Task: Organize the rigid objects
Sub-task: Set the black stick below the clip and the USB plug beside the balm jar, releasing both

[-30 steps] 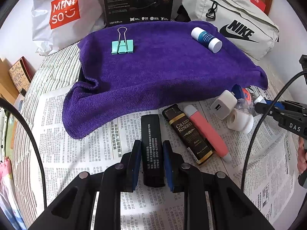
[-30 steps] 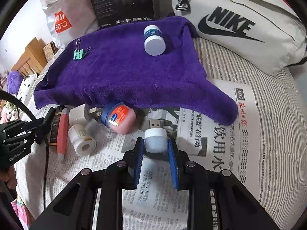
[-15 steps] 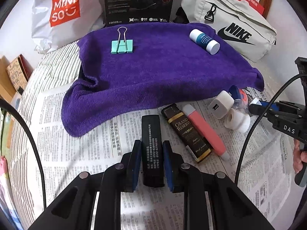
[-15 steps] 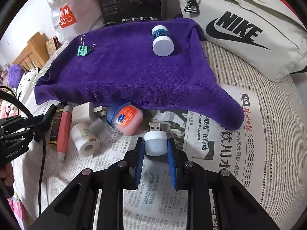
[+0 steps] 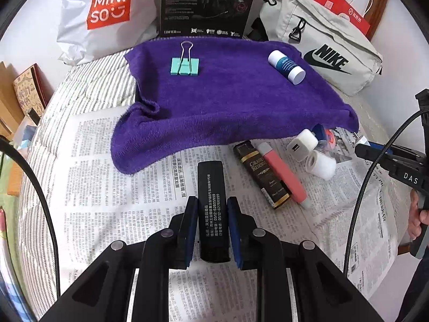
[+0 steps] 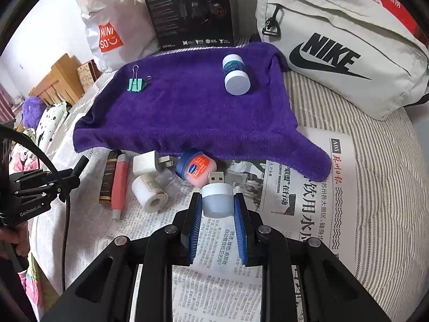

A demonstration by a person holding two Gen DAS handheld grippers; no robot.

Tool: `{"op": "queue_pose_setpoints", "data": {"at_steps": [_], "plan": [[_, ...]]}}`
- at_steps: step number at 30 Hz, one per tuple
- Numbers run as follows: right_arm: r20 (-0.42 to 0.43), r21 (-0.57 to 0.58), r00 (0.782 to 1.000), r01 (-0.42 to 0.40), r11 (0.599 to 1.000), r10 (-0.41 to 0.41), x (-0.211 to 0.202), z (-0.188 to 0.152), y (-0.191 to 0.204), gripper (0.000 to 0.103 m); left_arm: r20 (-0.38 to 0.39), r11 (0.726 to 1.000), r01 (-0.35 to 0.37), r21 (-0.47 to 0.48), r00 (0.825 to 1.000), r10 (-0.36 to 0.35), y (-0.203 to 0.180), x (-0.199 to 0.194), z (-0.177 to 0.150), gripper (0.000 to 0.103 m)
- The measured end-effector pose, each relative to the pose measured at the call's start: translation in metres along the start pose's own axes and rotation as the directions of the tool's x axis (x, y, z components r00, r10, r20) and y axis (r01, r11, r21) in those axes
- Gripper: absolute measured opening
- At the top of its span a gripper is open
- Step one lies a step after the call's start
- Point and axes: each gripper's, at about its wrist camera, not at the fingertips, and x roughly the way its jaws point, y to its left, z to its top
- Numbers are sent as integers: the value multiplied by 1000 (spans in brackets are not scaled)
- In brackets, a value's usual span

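Observation:
My left gripper (image 5: 212,204) is shut on a black rectangular bar with white print (image 5: 211,187), held over the newspaper (image 5: 107,187). A small white USB plug-in lamp (image 6: 216,197), metal plug pointing forward, sits in my right gripper (image 6: 217,201), which is shut on it. Ahead lies a purple towel (image 5: 236,107) carrying a teal binder clip (image 5: 185,65) and a white-and-blue bottle (image 5: 287,67). By the towel's near edge lie a black-and-gold lighter (image 5: 264,178), a pink stick (image 5: 284,177), a white charger (image 5: 301,145), a white roll (image 5: 320,165) and a blue-lidded balm jar (image 6: 195,167).
A Miniso bag (image 5: 107,13), a black product box (image 5: 206,2) and a grey Nike bag (image 5: 327,51) stand behind the towel. Striped bedding (image 6: 375,161) surrounds the newspaper. Wooden furniture (image 6: 59,77) is at the far left of the right wrist view. Cables hang near both grippers.
Both grippers have risen a little with their objects. The USB lamp has come up off the newspaper, and the loose items look slightly farther away.

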Motion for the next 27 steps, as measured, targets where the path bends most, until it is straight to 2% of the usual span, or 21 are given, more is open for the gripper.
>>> {"op": "queue_pose_setpoints", "data": {"at_steps": [13, 27], "plan": [[50, -25, 999, -7, 1000, 8, -13, 30, 4, 24, 71, 1000, 7, 22, 997, -9, 2, -22, 38, 21], [34, -30, 999, 35, 999, -34, 24, 84, -12, 24, 74, 1000, 11, 18, 997, -13, 23, 10, 94, 21]]}}
